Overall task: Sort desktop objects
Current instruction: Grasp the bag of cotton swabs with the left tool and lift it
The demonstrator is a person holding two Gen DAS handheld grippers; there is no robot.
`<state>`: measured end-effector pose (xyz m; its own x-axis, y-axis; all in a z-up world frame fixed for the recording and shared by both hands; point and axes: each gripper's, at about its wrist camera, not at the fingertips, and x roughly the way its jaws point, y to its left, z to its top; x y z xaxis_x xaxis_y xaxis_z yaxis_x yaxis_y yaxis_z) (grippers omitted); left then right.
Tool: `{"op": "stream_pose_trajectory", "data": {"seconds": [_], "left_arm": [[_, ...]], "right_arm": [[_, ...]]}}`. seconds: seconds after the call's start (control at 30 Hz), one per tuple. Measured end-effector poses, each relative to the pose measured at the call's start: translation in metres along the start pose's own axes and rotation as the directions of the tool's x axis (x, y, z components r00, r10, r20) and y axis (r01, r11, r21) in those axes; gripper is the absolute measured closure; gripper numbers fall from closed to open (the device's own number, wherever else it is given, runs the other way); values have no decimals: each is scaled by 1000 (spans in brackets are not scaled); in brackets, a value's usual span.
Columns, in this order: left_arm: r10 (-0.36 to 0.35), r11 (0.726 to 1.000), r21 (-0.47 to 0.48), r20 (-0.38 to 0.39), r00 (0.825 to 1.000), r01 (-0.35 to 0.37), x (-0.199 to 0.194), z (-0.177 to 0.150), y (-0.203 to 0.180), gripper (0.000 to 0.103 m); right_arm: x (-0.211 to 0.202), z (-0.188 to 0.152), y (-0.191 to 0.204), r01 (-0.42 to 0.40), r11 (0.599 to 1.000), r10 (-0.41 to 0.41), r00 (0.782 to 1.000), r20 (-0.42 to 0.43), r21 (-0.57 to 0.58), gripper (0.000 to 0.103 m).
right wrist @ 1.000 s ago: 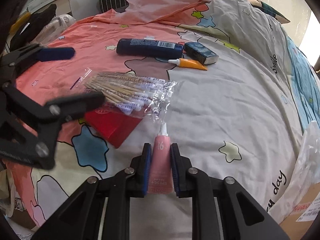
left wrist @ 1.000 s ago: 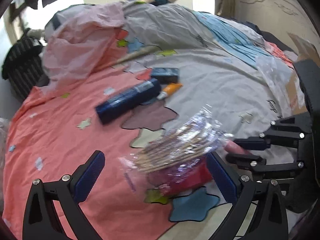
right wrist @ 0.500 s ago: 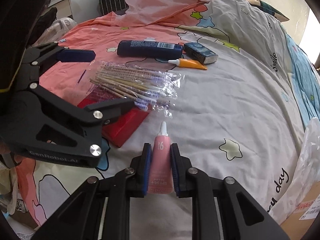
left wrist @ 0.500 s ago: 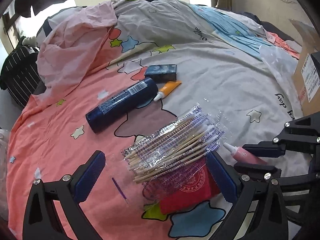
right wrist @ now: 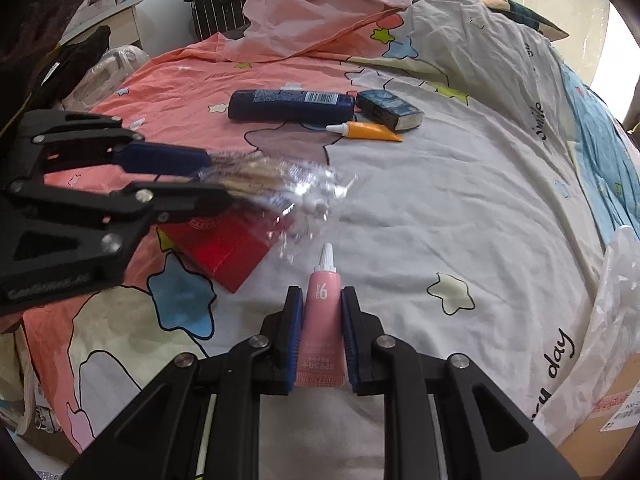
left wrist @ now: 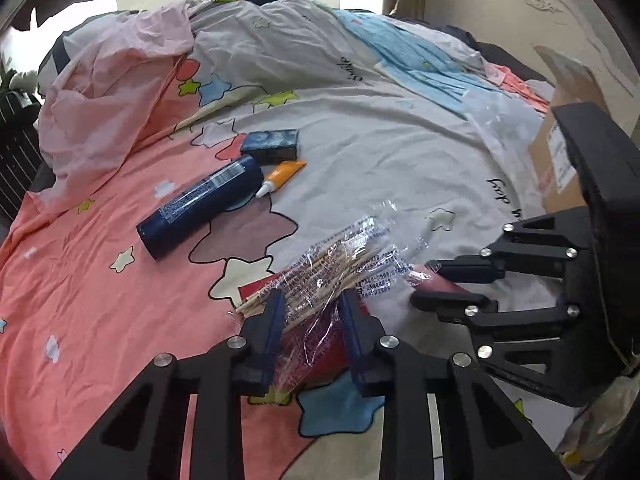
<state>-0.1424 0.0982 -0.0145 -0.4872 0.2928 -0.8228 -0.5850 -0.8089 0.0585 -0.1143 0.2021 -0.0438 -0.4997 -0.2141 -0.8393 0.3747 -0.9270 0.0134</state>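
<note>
My left gripper (left wrist: 313,312) has its jaws clenched on the near end of the bag of wooden sticks (left wrist: 340,268), whose long axis runs away up and to the right, over the red packet (right wrist: 228,246) on the bed (right wrist: 440,200). My right gripper (right wrist: 318,312) grips the pink tube (right wrist: 322,320), nozzle pointing forward, just right of the bag.

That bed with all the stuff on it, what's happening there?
A person is sorting things with two handheld grippers. The left gripper is closed on a bag of sticks above a red packet. The right gripper clamps a pink tube. A blue bottle, orange tube and small box lie on the bed.
</note>
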Motion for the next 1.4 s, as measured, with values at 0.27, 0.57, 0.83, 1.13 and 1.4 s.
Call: {"op": "stream_pose_trajectory", "data": {"seconds": [0.27, 0.57, 0.83, 1.13, 1.4], "left_arm": [[27, 999, 19, 37, 999, -28, -25, -2, -8, 76], [36, 999, 29, 41, 999, -37, -39, -16, -16, 91], [43, 998, 35, 8, 999, -43, -39, -32, -21, 31], [129, 986, 99, 53, 990, -134, -32, -41, -25, 3], [136, 989, 67, -1, 991, -136, 1, -42, -12, 3]], "right_arm": [[-19, -2, 0, 17, 1000, -17, 999, 32, 12, 85], [-33, -12, 8, 7, 1000, -7, 999, 43, 9, 85], [-38, -16, 11, 6, 1000, -7, 999, 43, 6, 85], [-32, -20, 15, -3, 1000, 3, 1000, 30, 2, 85], [-22, -20, 10, 3, 1000, -3, 1000, 13, 9, 85]]}}
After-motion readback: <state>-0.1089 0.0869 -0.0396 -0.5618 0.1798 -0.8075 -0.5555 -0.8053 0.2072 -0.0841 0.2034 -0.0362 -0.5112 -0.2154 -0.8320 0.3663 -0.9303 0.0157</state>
